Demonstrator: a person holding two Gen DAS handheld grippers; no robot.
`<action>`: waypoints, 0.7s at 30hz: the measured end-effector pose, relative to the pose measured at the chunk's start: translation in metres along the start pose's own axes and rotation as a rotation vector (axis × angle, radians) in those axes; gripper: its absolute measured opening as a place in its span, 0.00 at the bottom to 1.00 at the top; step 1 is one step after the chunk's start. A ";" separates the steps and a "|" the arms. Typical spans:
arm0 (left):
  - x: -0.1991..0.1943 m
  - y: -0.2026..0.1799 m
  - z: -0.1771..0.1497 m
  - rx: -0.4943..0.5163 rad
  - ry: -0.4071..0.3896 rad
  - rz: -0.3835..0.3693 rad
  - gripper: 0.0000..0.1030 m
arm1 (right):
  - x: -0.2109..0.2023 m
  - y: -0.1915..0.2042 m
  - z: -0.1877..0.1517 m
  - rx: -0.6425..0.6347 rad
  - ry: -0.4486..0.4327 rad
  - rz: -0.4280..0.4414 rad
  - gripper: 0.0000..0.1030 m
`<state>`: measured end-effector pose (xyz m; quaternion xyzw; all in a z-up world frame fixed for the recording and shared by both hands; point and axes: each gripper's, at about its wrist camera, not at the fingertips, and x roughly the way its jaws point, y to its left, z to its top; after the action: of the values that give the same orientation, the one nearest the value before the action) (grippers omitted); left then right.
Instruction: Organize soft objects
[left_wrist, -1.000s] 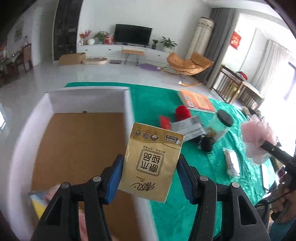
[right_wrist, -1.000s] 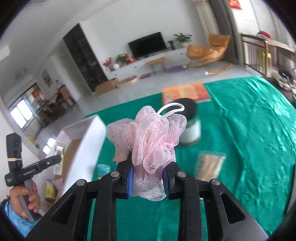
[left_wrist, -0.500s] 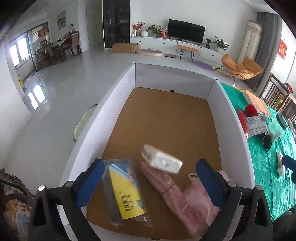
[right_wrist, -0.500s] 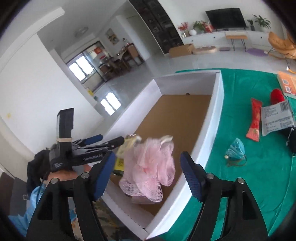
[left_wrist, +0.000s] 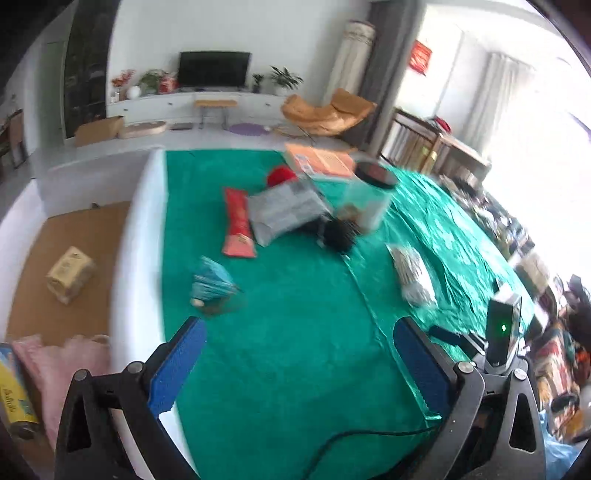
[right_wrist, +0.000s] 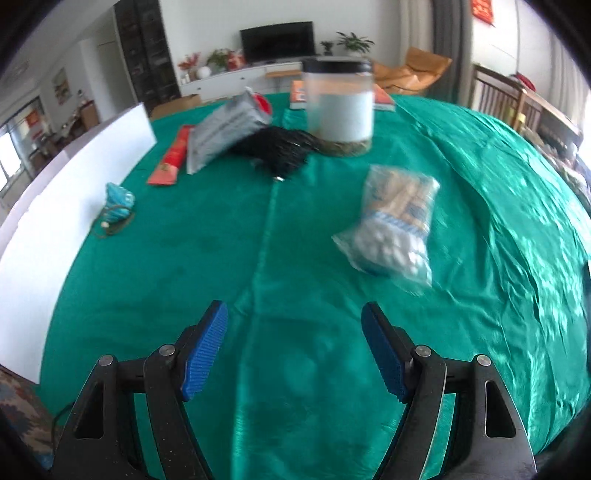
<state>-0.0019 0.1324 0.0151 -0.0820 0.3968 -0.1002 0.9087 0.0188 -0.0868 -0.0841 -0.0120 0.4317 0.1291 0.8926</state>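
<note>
Both my grippers are empty with jaws wide apart, the left gripper (left_wrist: 291, 363) and the right gripper (right_wrist: 295, 350) hovering over the green-covered bench (right_wrist: 295, 258), free, I judge, to pick the next soft thing. The white box (left_wrist: 136, 236) sits at the bench's left edge as the collecting place; in it I see one tan packet (left_wrist: 70, 275), one pink soft thing (left_wrist: 55, 354) and one yellow-blue pack (left_wrist: 13, 387) at the near corner. On the bench I count one teal pouch (right_wrist: 118, 201), one red packet (right_wrist: 171, 157), one grey mailer bag (right_wrist: 221, 129), one black mesh bundle (right_wrist: 277, 147), one bag of cotton swabs (right_wrist: 395, 221), one red fuzzy thing (left_wrist: 280, 175), one jar (right_wrist: 340, 107) and one orange book (left_wrist: 319, 160).
</note>
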 end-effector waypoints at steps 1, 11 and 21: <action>0.016 -0.017 -0.003 0.034 0.023 -0.012 0.98 | 0.000 -0.010 -0.005 0.025 0.009 -0.002 0.75; 0.124 -0.055 -0.022 0.159 0.146 0.080 0.98 | -0.001 -0.037 0.000 0.055 0.002 -0.102 0.78; 0.146 -0.046 -0.035 0.180 0.146 0.130 1.00 | 0.004 -0.032 -0.004 0.033 -0.015 -0.149 0.90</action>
<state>0.0641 0.0497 -0.1014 0.0331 0.4556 -0.0818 0.8858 0.0259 -0.1176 -0.0919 -0.0285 0.4251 0.0555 0.9030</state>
